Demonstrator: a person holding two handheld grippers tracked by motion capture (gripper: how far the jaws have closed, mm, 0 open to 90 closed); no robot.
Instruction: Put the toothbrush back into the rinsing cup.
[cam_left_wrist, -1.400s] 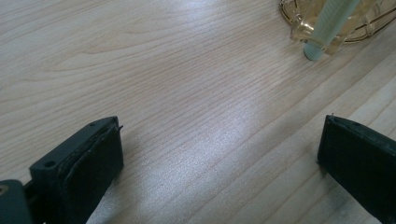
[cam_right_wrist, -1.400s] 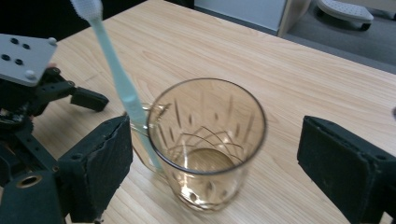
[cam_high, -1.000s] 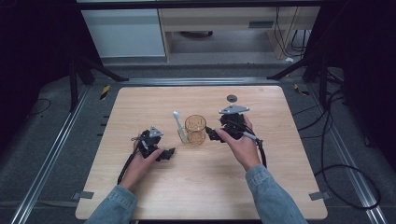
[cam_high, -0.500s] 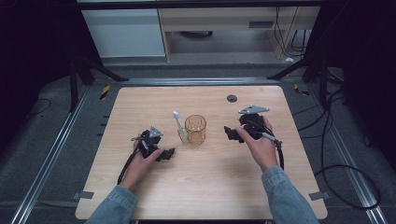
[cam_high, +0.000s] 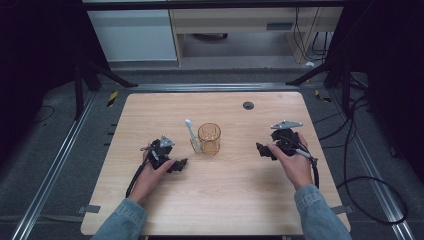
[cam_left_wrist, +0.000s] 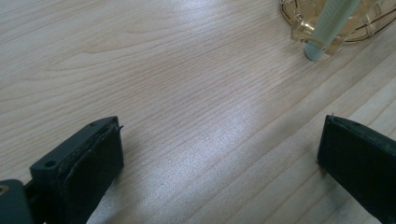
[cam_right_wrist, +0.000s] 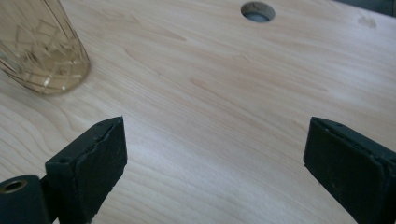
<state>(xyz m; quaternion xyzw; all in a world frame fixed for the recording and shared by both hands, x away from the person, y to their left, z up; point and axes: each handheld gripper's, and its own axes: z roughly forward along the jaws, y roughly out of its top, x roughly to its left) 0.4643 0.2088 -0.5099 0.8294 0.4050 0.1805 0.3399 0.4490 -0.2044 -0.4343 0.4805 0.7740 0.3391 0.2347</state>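
Glass (cam_high: 209, 138) w/ spoon (cam_high: 192, 135) leaning on it sits mid-bench (cam_high: 235, 200); left gripper (cam_high: 172, 164) nearer, right gripper (cam_high: 262, 149) farther; both wide, empty.

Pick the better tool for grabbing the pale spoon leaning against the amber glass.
Left, probably. The left tool sits open on the side of the amber ribbed glass where the pale plastic spoon leans; the right tool is across the glass.

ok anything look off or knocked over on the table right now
Nothing stands out. The amber glass stands upright mid-table with no spill showing, and the pale toothbrush lies flat just to its left. Both grippers, left and right, sit open on bare wood, holding nothing. The dark round hole looks like part of the tabletop.
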